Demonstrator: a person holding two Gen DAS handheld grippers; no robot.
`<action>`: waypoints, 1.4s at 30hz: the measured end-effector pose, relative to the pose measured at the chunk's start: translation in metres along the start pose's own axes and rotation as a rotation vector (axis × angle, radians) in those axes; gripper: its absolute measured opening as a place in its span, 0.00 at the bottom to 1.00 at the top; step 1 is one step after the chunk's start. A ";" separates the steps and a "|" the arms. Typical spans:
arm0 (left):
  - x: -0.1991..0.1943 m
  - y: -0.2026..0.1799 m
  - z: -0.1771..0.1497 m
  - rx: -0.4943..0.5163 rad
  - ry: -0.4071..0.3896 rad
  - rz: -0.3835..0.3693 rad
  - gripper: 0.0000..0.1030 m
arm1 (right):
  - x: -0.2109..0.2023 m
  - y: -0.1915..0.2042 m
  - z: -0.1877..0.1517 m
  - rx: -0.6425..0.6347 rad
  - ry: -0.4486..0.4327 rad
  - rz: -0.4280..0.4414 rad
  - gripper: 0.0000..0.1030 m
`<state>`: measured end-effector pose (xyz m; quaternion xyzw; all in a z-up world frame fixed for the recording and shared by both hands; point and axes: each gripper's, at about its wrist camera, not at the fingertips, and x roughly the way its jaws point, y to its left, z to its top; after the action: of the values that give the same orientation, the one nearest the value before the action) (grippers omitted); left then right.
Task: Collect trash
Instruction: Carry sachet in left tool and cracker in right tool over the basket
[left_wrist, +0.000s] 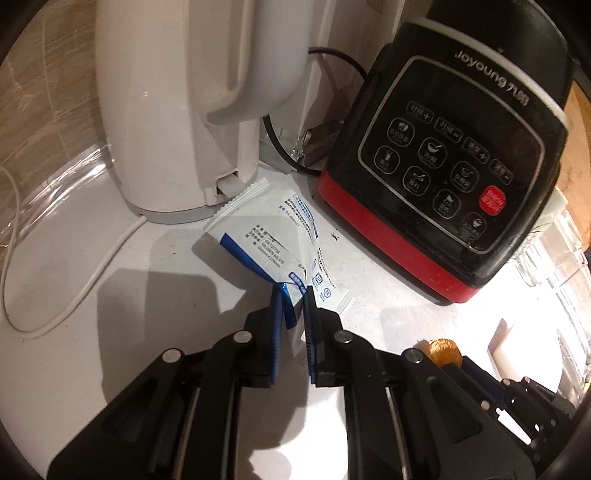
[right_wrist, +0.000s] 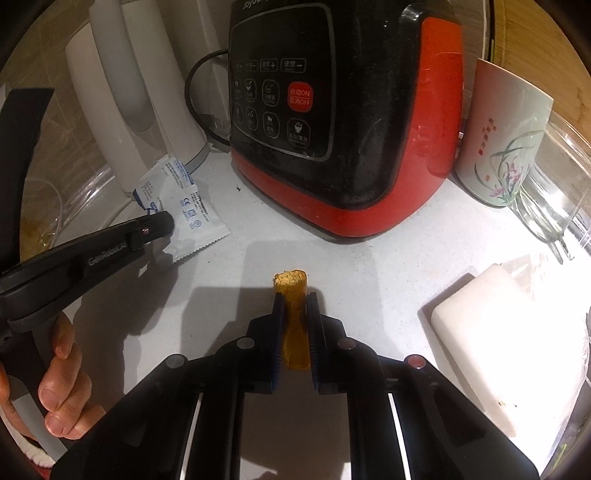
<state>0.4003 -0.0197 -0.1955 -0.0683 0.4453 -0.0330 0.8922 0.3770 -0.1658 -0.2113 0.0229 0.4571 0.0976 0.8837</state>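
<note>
A crumpled white and blue wrapper (left_wrist: 258, 229) lies on the white counter in front of the kettle. My left gripper (left_wrist: 293, 291) is shut on its near corner, which is pinched between the blue pads. In the right wrist view the same wrapper (right_wrist: 192, 210) shows at the left, with the left gripper (right_wrist: 162, 225) reaching onto it. My right gripper (right_wrist: 294, 297) is shut on a short yellow-brown stick of food scrap (right_wrist: 291, 282), whose rough end pokes out past the fingertips. The scrap (left_wrist: 443, 349) also shows at the lower right of the left wrist view.
A white kettle (left_wrist: 166, 110) and a black and red blender base (left_wrist: 443, 166) stand close behind the wrapper. A white cord (left_wrist: 74, 288) loops at the left. A flowered mug (right_wrist: 506, 147), a glass (right_wrist: 546, 214) and a white block (right_wrist: 491, 332) sit at the right. A hand (right_wrist: 62, 387) holds the left gripper.
</note>
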 end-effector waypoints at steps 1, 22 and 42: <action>-0.008 0.001 -0.003 0.000 -0.003 -0.004 0.11 | -0.002 -0.002 -0.001 0.002 -0.002 0.003 0.12; -0.138 -0.002 -0.097 0.068 -0.044 -0.121 0.11 | -0.151 0.012 -0.110 0.017 -0.049 0.057 0.12; -0.320 -0.071 -0.343 0.191 0.100 -0.175 0.11 | -0.328 0.005 -0.360 0.038 0.032 0.024 0.12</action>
<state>-0.0657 -0.0831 -0.1354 -0.0200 0.4762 -0.1564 0.8651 -0.1004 -0.2422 -0.1563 0.0438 0.4727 0.1000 0.8744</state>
